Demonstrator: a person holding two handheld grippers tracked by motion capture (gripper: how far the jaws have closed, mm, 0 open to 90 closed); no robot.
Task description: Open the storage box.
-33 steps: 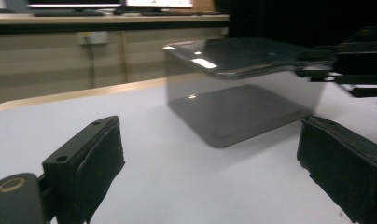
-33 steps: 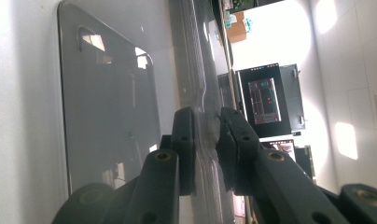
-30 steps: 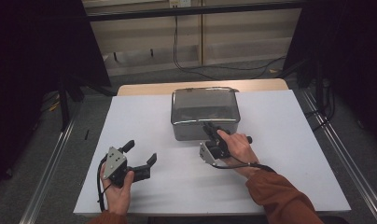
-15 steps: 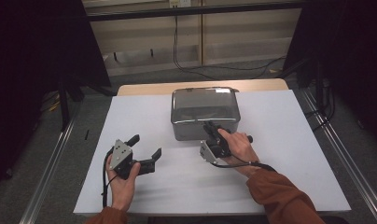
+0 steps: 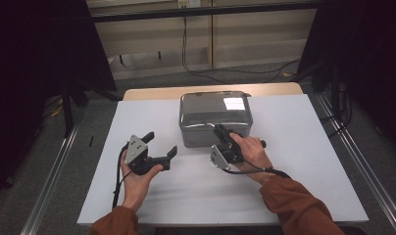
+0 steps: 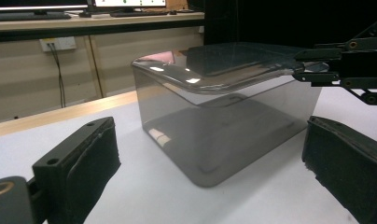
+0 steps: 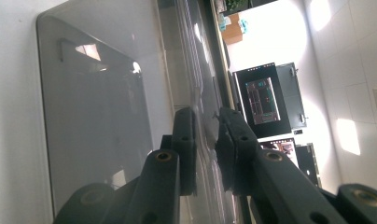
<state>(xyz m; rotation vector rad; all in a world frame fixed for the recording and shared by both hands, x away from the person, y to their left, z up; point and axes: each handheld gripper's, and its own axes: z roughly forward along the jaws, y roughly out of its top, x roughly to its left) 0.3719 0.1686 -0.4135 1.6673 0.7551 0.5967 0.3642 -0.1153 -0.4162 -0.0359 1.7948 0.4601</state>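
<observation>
A smoky grey see-through box (image 5: pixel 213 115) with a lid stands at the middle back of the white table (image 5: pixel 294 161). My right gripper (image 5: pixel 219 132) is turned on its side at the box's near wall, shut on the rim of the lid (image 7: pixel 203 93). In the right gripper view the two jaws pinch that thin edge of the box (image 7: pixel 98 102). My left gripper (image 5: pixel 160 143) is held open to the left of the box, apart from it, with nothing between its pads. In the left gripper view the box (image 6: pixel 224 130) sits ahead of the pads (image 6: pixel 84 163), and the right gripper (image 6: pixel 301 70) grips its lid.
The white sheet covers a wooden table top (image 5: pixel 152 93) that shows at the far edge. Metal rails (image 5: pixel 54 181) run along both sides on the floor. Cables (image 5: pixel 196 58) lie behind the table by a pale wall.
My left hand has carried its open gripper to the right, closer to the box. The right gripper and the box have stayed put.
</observation>
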